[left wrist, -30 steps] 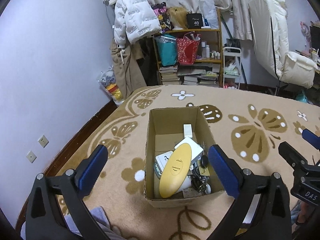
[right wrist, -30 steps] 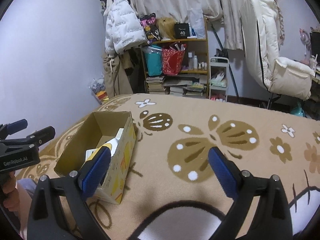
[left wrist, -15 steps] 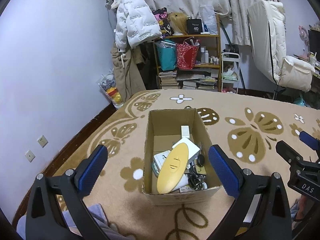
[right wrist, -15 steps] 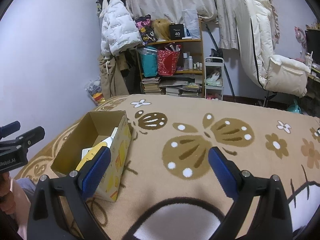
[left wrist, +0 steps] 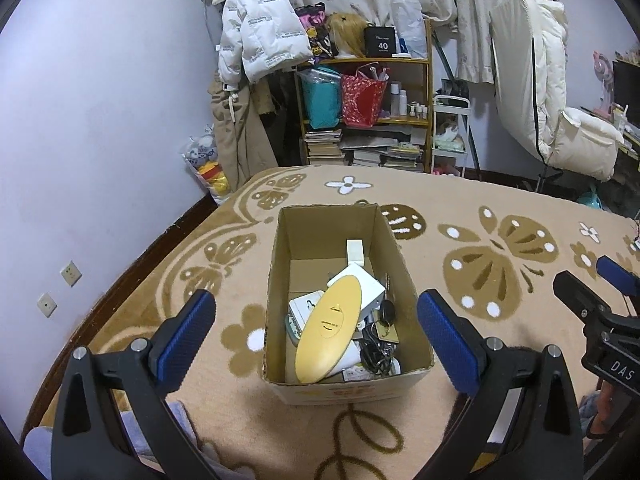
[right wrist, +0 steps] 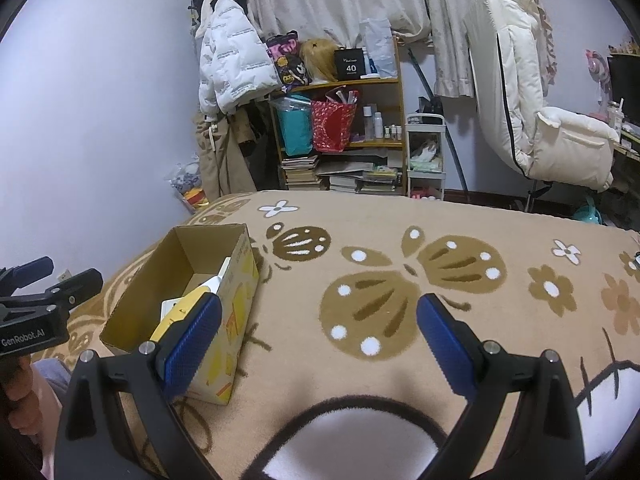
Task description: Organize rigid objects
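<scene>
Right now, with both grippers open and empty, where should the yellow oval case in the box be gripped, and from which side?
Probably from above, with the left gripper, across the narrow width of the yellow oval case near its upper end. It lies tilted on top of the clutter, lengthwise in the cardboard box, whose walls block a sideways approach.

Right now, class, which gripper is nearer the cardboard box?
Left. The left gripper hovers open directly over the cardboard box; the right gripper hangs open over carpet beside it.
</scene>
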{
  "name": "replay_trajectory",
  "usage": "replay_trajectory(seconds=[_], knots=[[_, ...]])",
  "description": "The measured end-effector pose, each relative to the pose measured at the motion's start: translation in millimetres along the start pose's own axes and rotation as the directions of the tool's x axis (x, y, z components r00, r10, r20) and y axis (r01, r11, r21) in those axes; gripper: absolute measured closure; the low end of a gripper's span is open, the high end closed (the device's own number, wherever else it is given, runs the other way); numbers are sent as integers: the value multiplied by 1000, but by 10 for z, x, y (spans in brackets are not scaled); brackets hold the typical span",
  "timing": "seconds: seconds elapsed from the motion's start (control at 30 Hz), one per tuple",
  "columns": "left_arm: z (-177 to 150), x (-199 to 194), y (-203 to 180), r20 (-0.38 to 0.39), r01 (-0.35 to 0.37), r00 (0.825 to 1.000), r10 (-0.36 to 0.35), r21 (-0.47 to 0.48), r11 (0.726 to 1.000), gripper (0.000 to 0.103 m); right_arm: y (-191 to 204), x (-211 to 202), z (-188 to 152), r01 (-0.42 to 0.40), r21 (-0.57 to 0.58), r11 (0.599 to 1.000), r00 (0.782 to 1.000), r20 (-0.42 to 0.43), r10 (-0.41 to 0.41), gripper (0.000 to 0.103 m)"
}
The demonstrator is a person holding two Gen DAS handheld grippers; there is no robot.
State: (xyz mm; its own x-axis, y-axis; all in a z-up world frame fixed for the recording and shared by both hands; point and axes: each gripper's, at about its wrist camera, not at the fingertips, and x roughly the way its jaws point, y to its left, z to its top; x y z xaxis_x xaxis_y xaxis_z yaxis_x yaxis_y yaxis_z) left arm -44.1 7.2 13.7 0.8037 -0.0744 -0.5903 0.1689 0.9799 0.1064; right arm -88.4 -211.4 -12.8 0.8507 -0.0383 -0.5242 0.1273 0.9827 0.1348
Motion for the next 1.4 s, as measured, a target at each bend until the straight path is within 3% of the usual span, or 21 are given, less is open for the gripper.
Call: replay_trajectory(seconds=[0.33,1.4], knots=[[-8,71,-125,-17,-8,1000,9,48,999,3,19,83,28,-3,1,1000,1000,-2,3,0],[7,50,-91,-3,-9,1000,9,25,1000,3,-46,89,11,6,10,1000,1000,-14,-5,0]])
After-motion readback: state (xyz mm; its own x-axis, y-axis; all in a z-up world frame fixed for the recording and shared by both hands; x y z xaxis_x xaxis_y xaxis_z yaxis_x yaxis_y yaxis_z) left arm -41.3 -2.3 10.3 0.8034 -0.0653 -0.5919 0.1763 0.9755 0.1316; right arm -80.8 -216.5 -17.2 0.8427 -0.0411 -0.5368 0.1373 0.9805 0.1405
